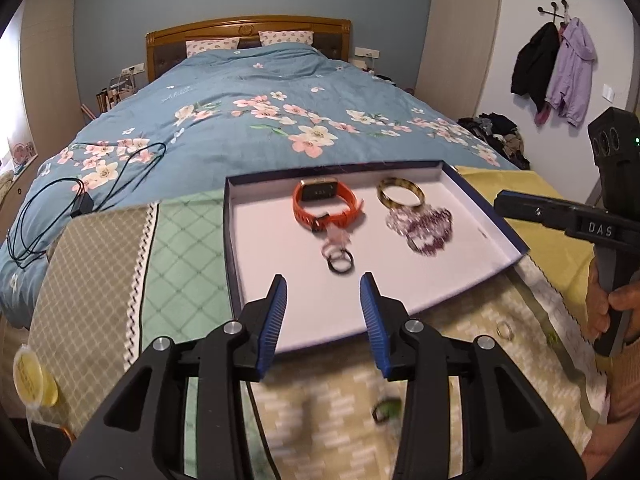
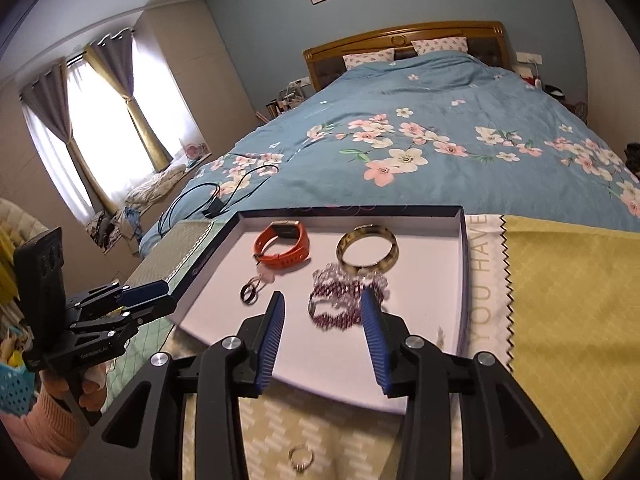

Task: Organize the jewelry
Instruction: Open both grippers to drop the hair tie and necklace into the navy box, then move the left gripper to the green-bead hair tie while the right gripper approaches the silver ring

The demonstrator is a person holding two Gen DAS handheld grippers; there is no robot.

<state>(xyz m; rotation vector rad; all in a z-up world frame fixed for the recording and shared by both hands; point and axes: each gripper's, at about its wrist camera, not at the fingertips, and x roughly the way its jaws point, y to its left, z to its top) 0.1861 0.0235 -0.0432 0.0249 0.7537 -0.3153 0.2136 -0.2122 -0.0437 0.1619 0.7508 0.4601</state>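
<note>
A shallow tray [image 1: 234, 248] with dark blue walls and a white floor lies on cloths at the foot of a bed. In it are an orange watch [image 1: 328, 204], a mottled bangle [image 1: 400, 196], a purple bead bracelet [image 1: 426, 228] and a black ring [image 1: 340, 261]. On the patterned cloth in front lie a silver ring [image 2: 301, 458] and a green ring [image 1: 386, 408]. My left gripper [image 1: 323, 284] hovers open over the tray's near edge, holding nothing. In the right wrist view my right gripper [image 2: 323, 302] is open just short of the bead bracelet [image 2: 340, 304], its pads not pressing on it.
The bed's blue floral quilt [image 1: 260, 120] stretches behind the tray, with a black cable [image 1: 80, 200] at its left. A yellow cloth [image 2: 568, 300] lies right of the tray and a green checked cloth [image 1: 184, 260] left. A yellow round lid [image 1: 30, 376] sits at far left.
</note>
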